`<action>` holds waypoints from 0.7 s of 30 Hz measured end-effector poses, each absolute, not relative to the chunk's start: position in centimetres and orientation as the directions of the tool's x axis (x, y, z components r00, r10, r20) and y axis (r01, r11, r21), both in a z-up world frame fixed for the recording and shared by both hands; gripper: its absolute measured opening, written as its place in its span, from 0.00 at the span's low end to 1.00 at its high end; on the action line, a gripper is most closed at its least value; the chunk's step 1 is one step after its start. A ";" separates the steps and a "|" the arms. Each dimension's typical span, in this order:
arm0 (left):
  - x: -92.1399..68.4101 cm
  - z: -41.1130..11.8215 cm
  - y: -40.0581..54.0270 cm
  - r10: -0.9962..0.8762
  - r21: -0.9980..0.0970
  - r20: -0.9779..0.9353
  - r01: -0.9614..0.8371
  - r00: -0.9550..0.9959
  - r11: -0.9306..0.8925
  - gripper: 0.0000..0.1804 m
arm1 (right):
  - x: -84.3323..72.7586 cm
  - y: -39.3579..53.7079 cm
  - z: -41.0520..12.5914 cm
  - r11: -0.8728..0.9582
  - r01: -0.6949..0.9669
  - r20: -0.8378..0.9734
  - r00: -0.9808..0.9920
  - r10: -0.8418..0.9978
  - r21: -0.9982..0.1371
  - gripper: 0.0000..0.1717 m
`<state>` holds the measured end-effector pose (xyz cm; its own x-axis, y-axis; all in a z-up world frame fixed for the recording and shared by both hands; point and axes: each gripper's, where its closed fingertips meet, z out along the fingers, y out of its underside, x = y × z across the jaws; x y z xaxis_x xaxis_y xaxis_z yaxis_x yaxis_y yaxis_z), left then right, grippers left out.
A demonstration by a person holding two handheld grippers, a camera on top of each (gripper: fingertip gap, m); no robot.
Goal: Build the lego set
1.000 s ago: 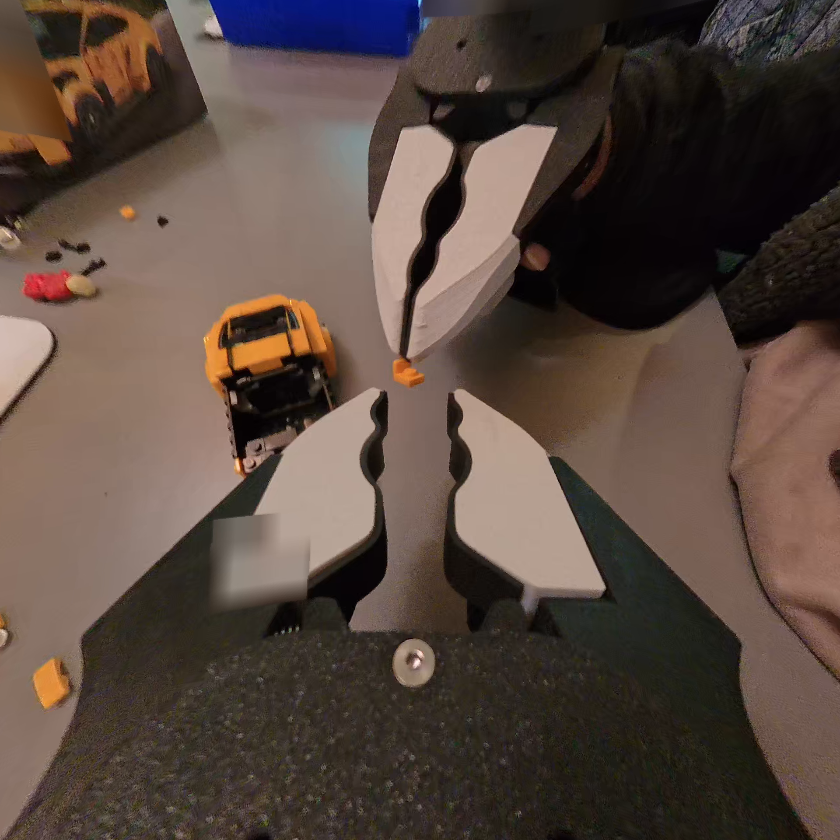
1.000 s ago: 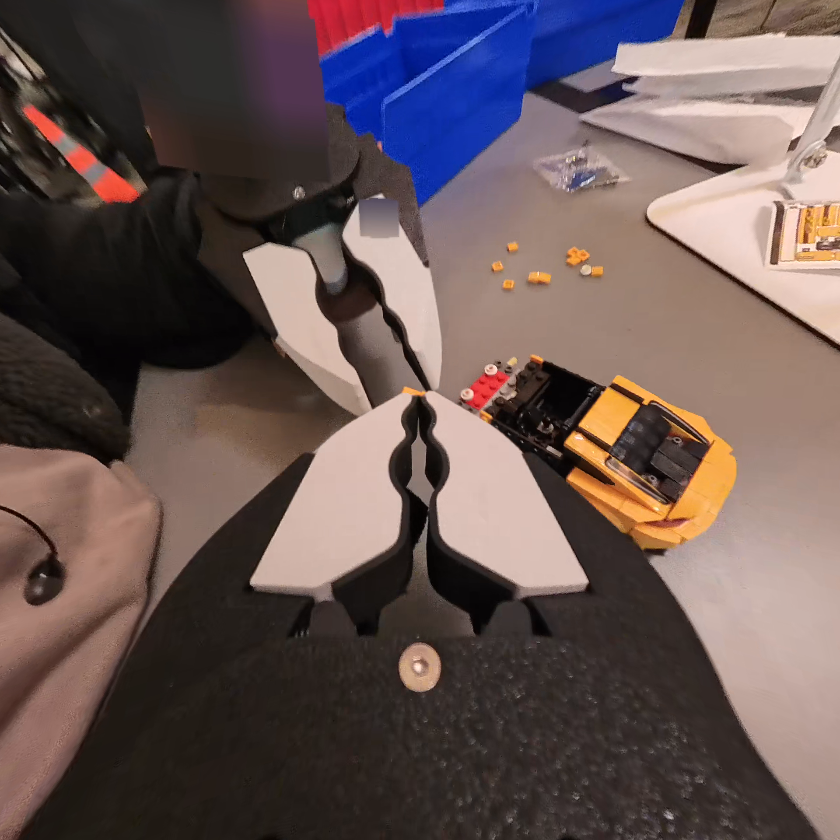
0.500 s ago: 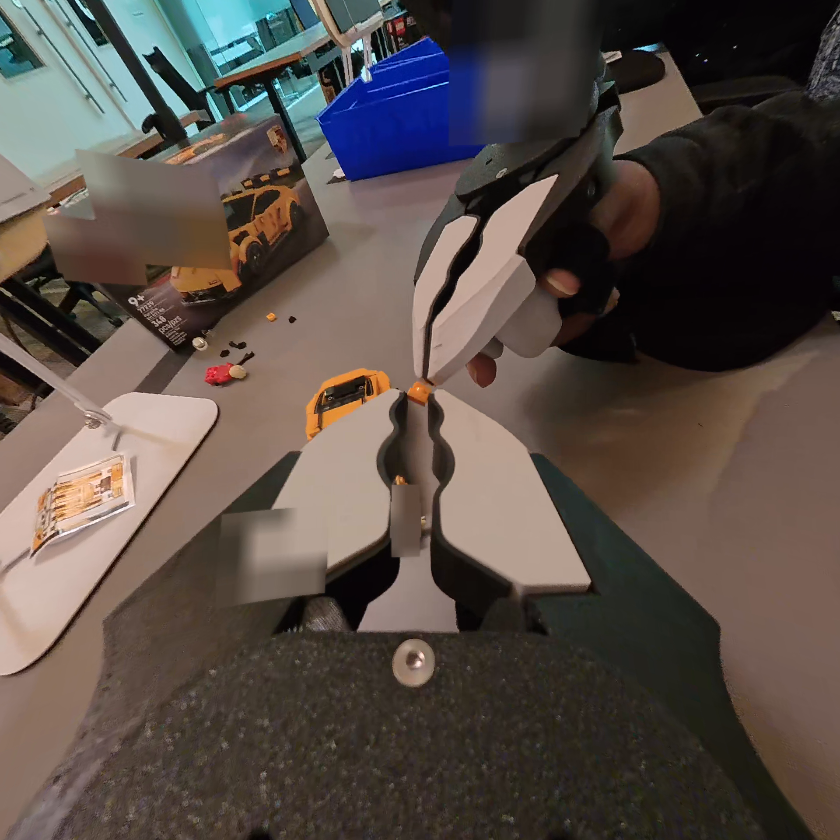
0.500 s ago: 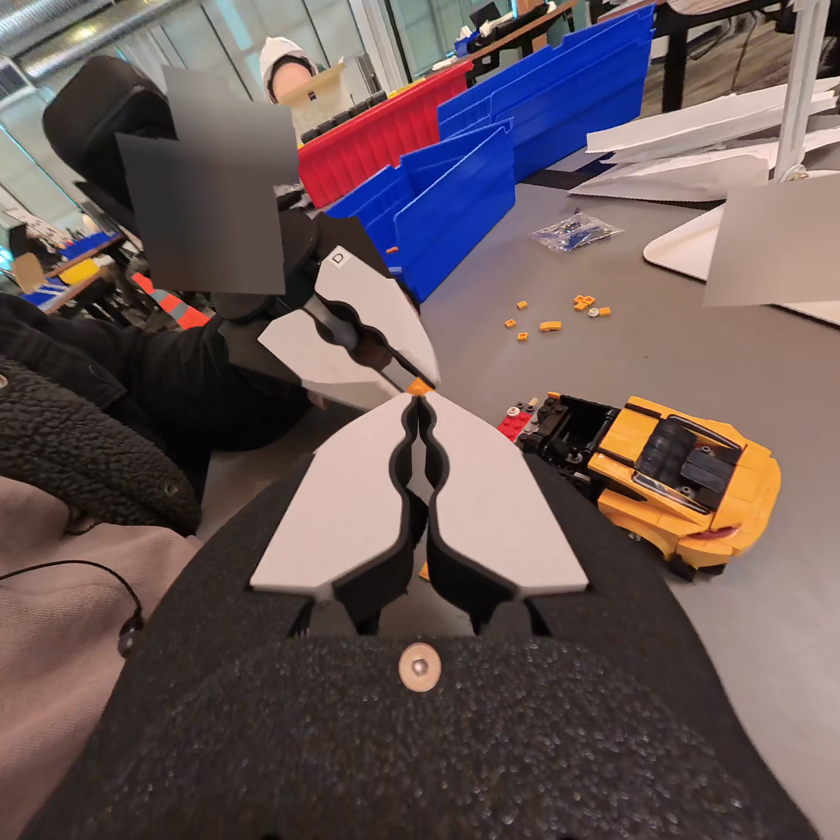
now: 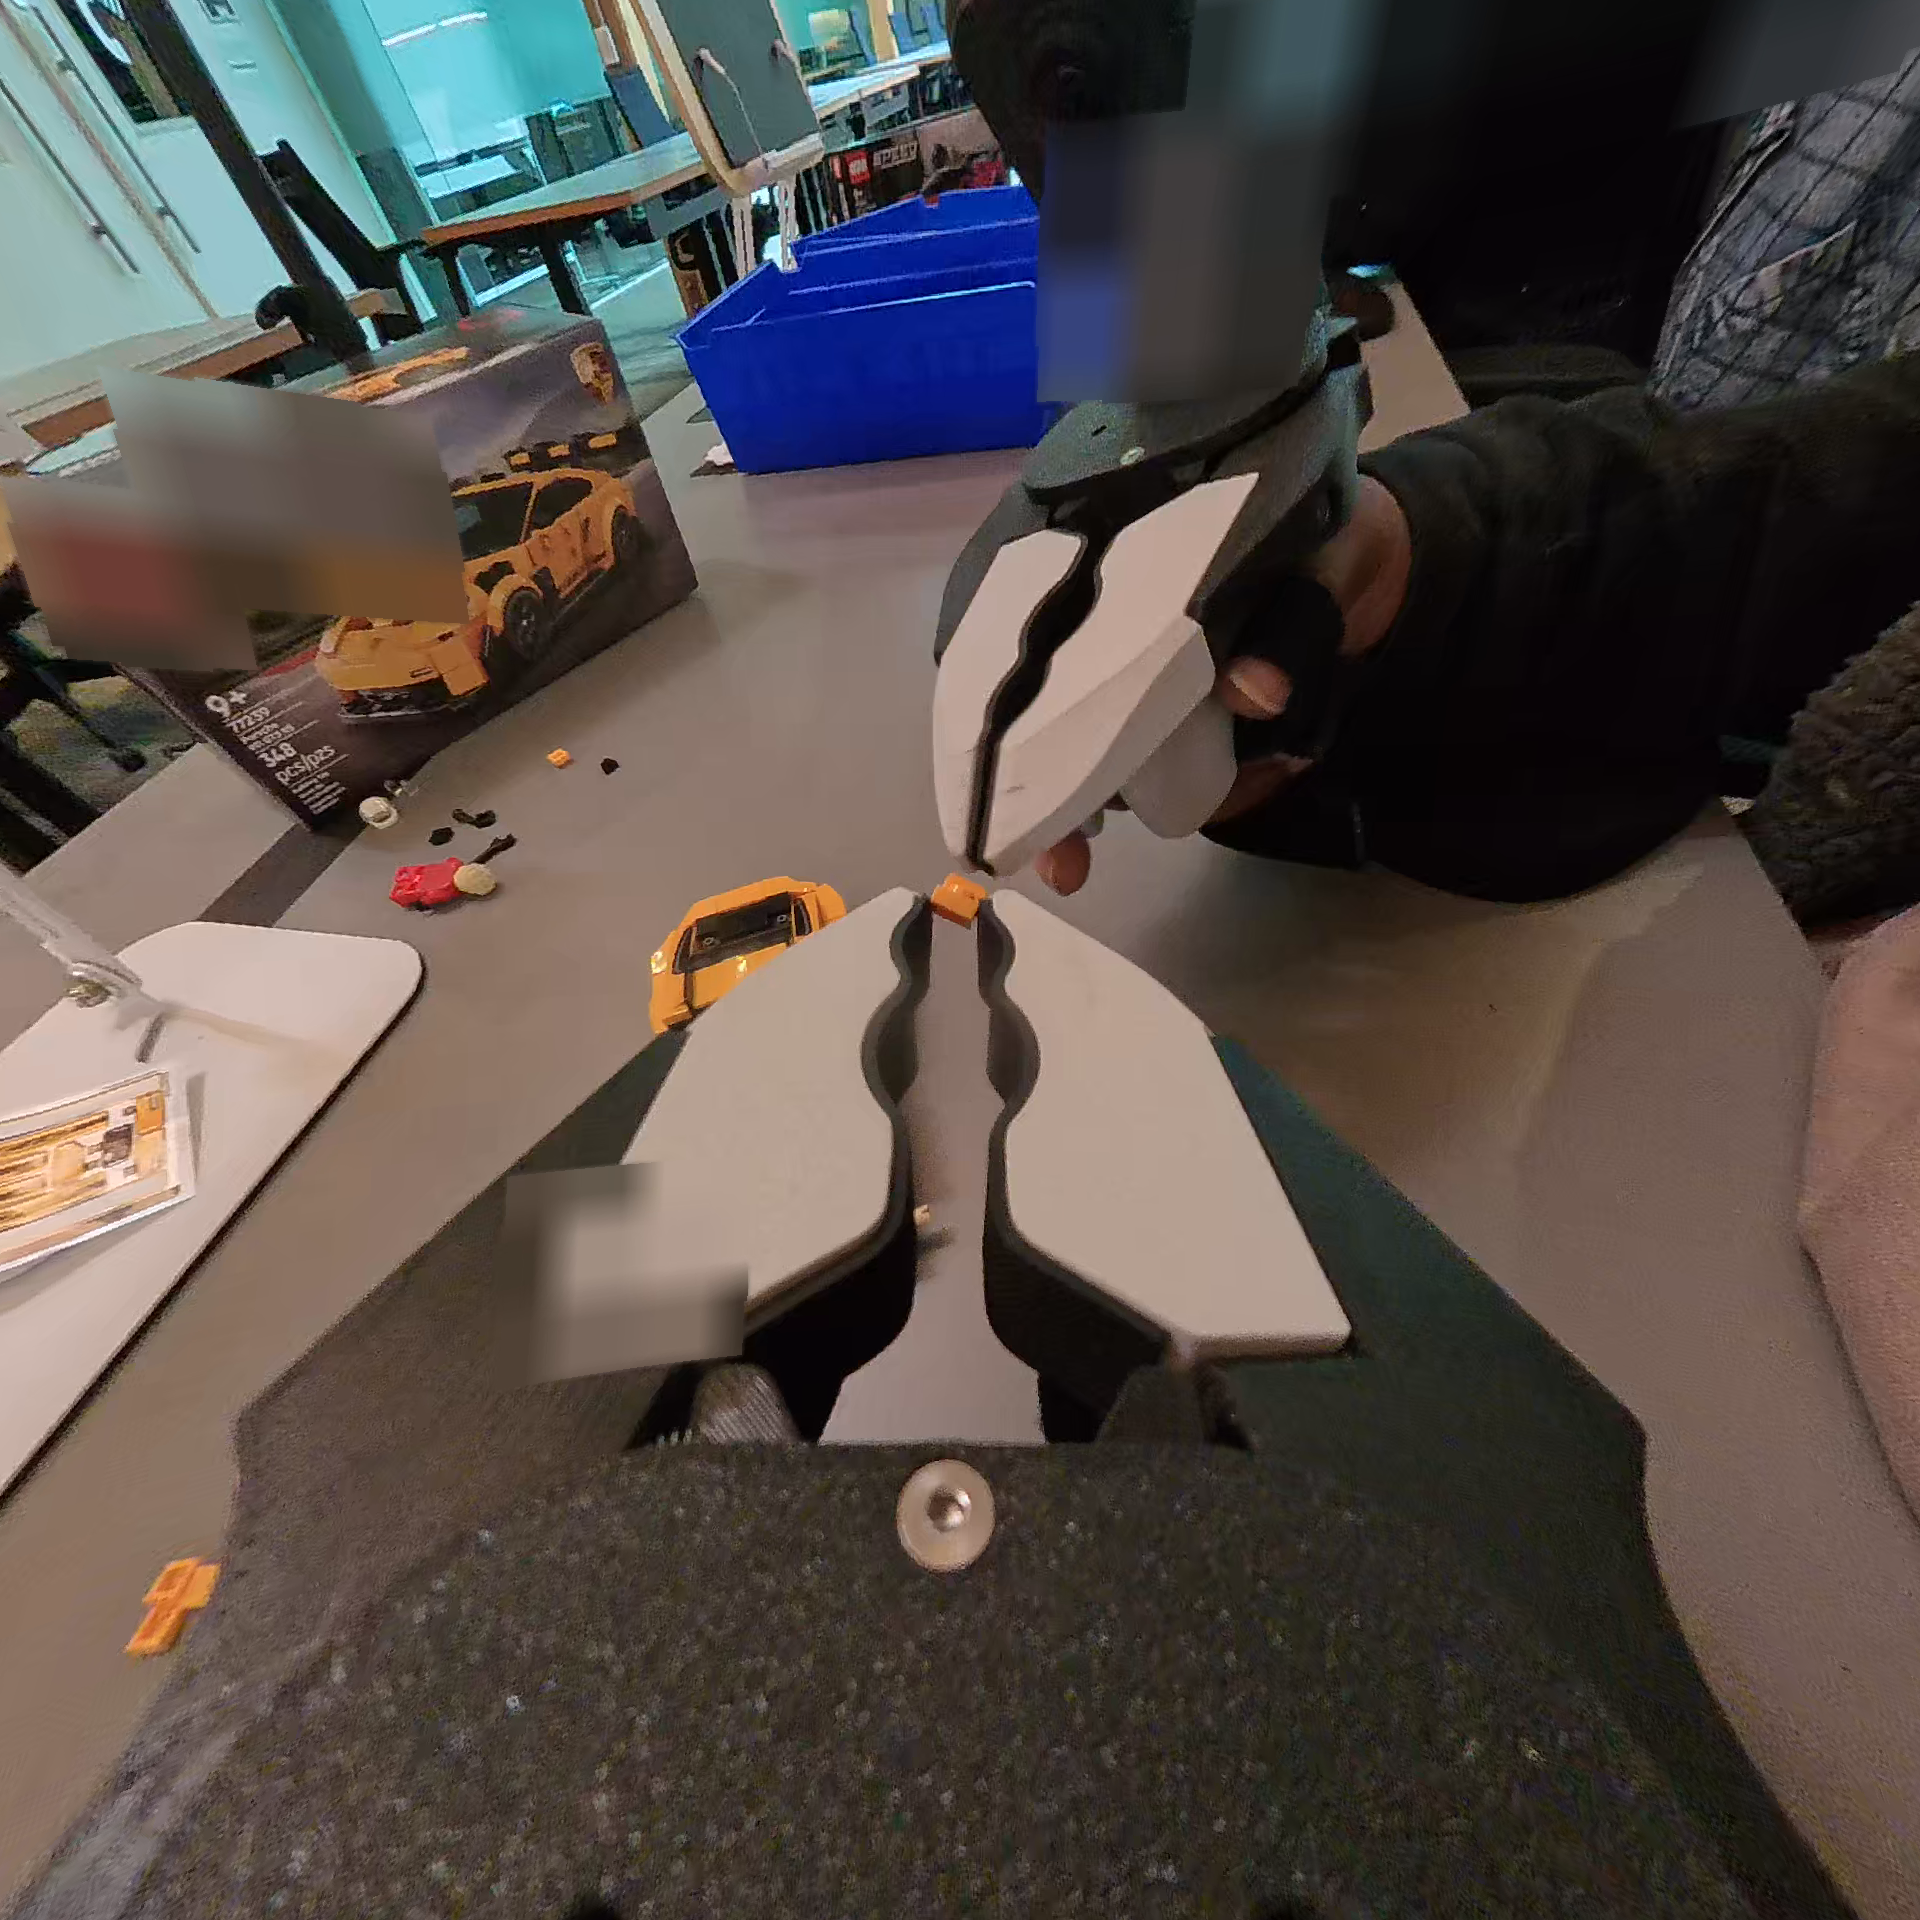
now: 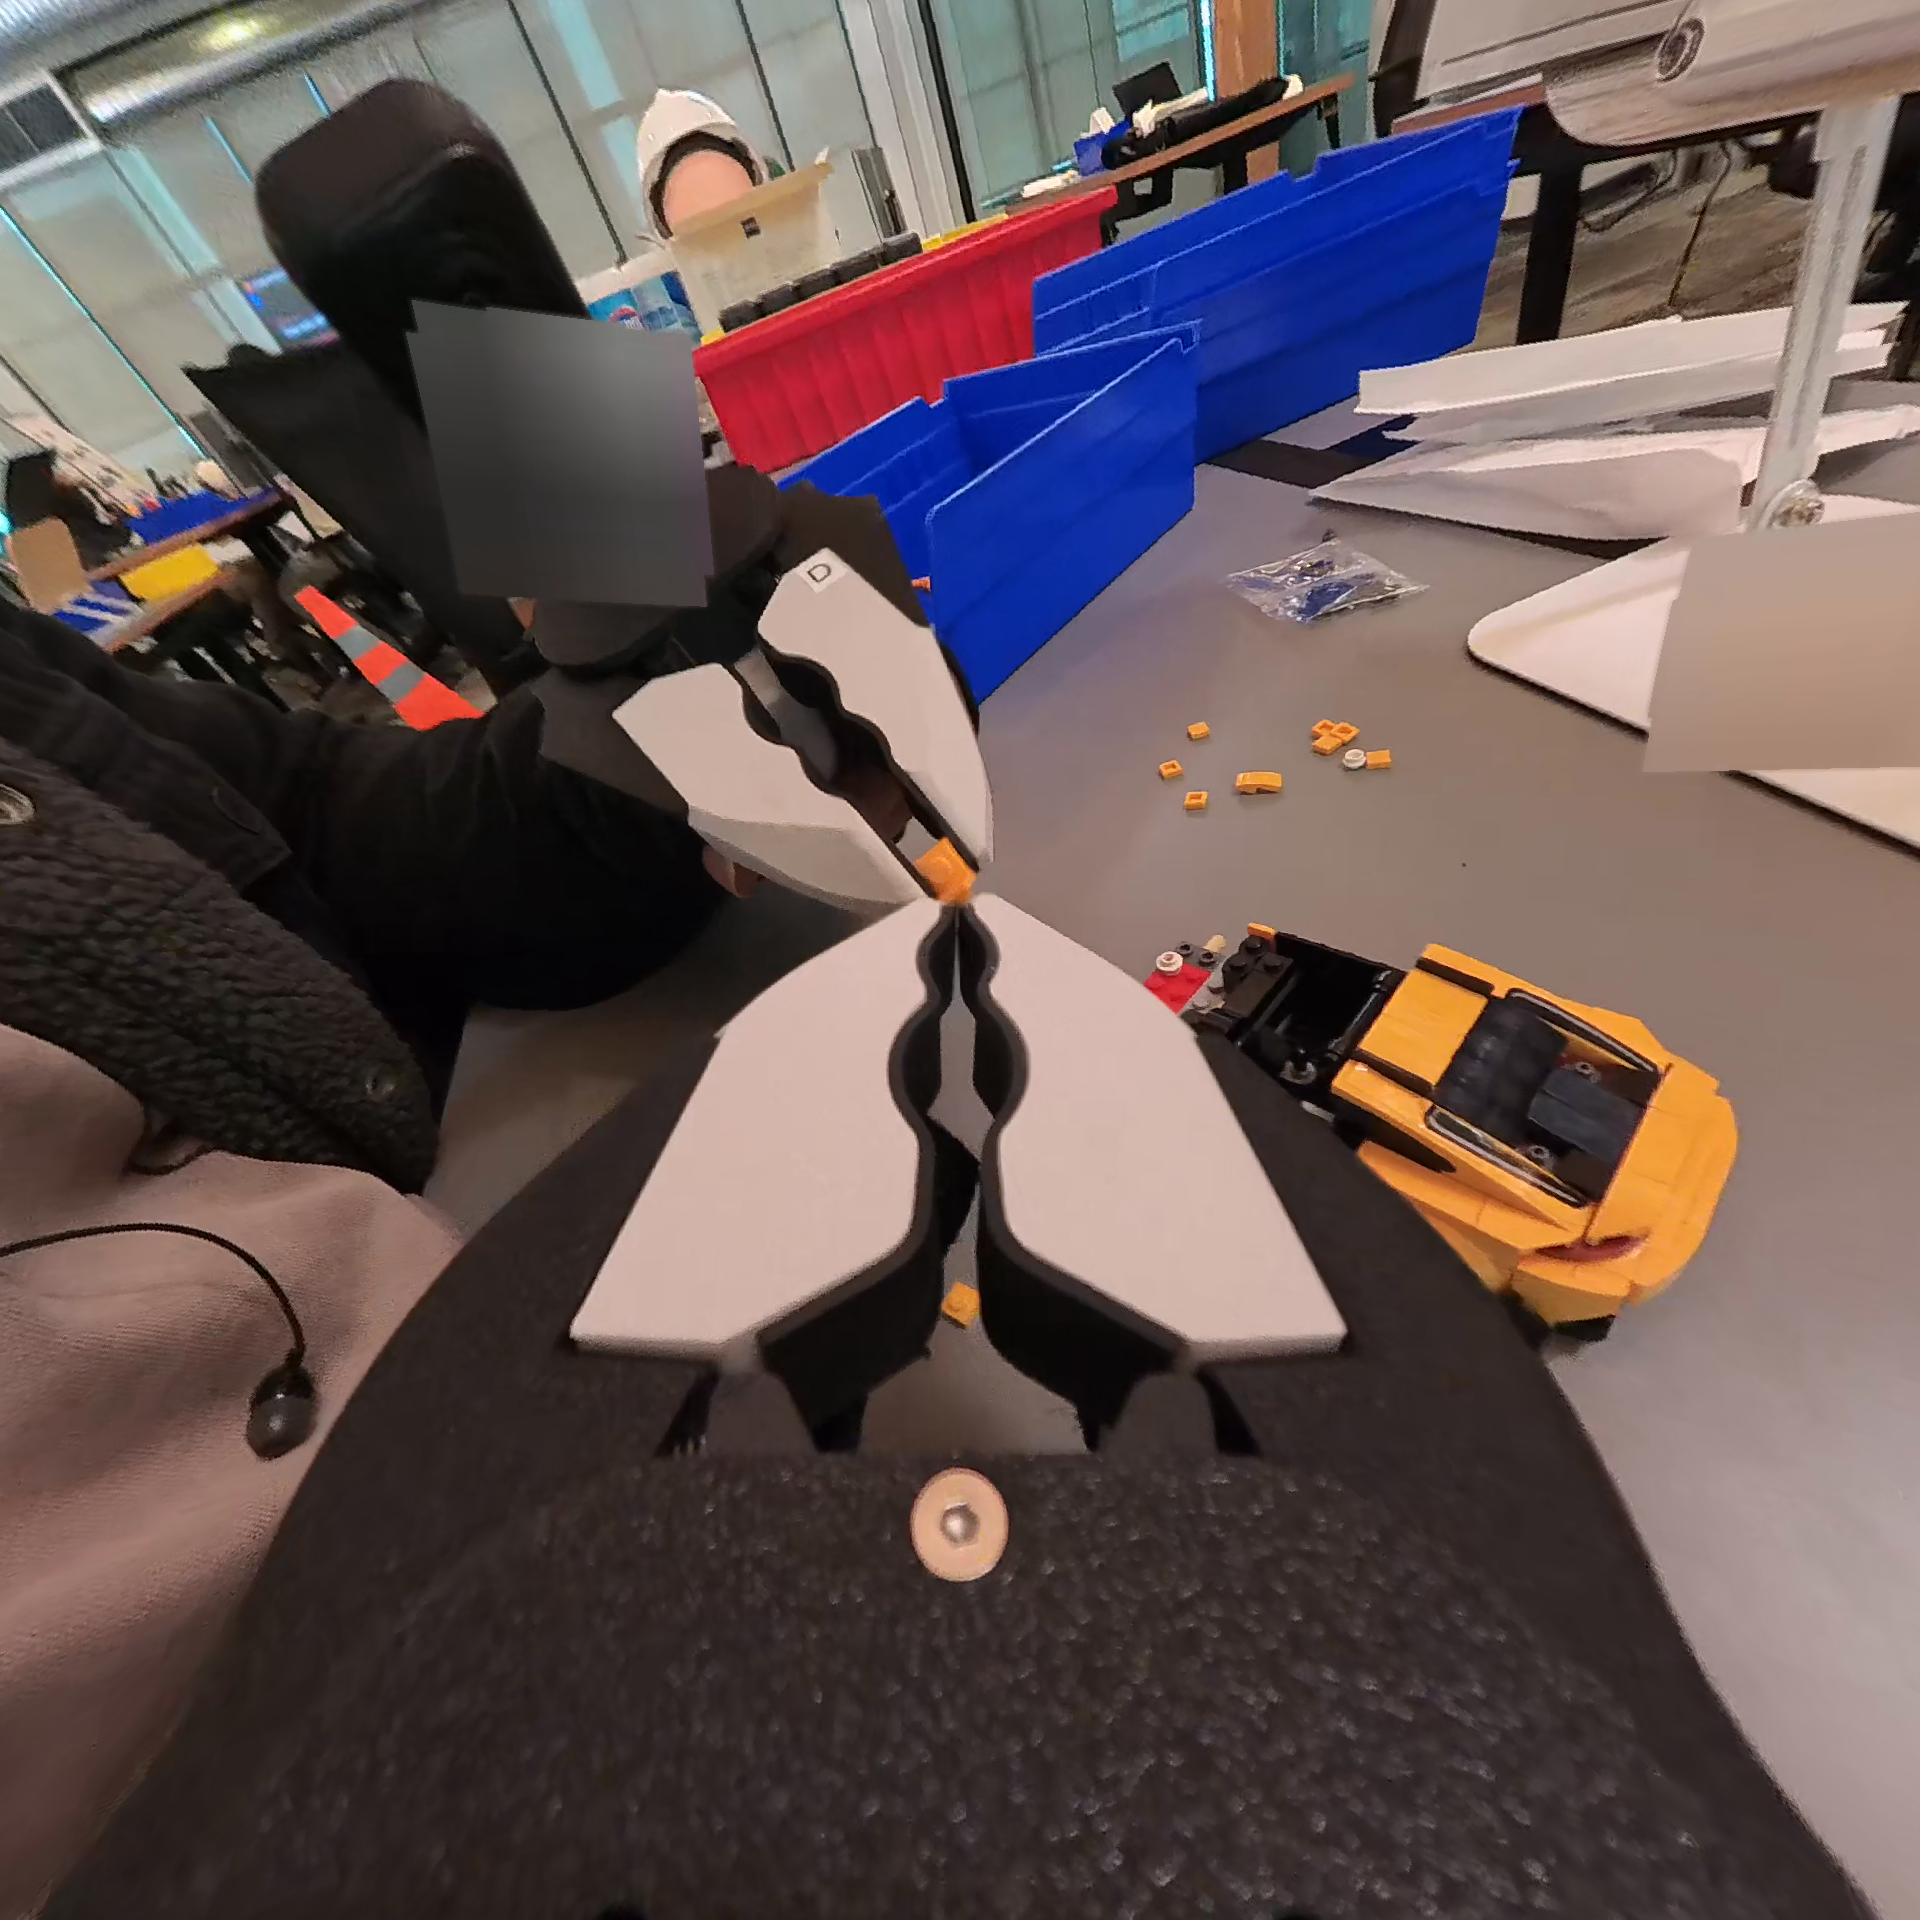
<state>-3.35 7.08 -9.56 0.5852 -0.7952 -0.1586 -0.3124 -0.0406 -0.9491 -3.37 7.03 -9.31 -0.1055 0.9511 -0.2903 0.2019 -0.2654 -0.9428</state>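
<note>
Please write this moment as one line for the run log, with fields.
left gripper: jaws shut on small orange plastic brick | right gripper: jaws shut, tips at brick | yellow toy brick car: on grey table

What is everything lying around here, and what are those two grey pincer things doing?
Toy brick car: one, orange and black, partly built, on the grey table.
Loose small bricks: several, orange, beyond the car.
Red piece: one, among black bits.
Toy box: one, dark, car picture.
Bins: blue, one red behind.
White board: one, leaflet on it.
Plastic bag: one, clear.
Left tool: pinching a tiny orange brick.
Right tool: shut, tip at that brick.
</note>
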 end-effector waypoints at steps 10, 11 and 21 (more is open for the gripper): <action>-3.2 -8.0 6.2 -0.862 -0.969 0.209 -0.017 0.462 -0.245 0.04 | -3.4 6.1 -8.6 -0.096 0.157 -0.117 -0.127 0.985 -0.983 0.05; -3.2 -8.0 6.1 -0.864 -0.965 0.231 -0.007 0.447 -0.262 0.04 | -3.4 6.0 -8.5 -0.088 0.154 -0.107 -0.125 0.986 -0.984 0.06; -2.7 -9.2 5.9 -0.861 -0.935 0.323 -0.006 0.393 -0.354 0.04 | -3.5 5.7 -9.2 -0.043 0.176 -0.068 -0.135 0.989 -0.983 0.06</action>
<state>-2.69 5.87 -9.23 0.3933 -0.8608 0.3230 -0.0057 -0.3536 -0.9354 -3.45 5.72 -9.23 -0.1351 0.9885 -0.0676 0.1763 -0.0431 -0.9834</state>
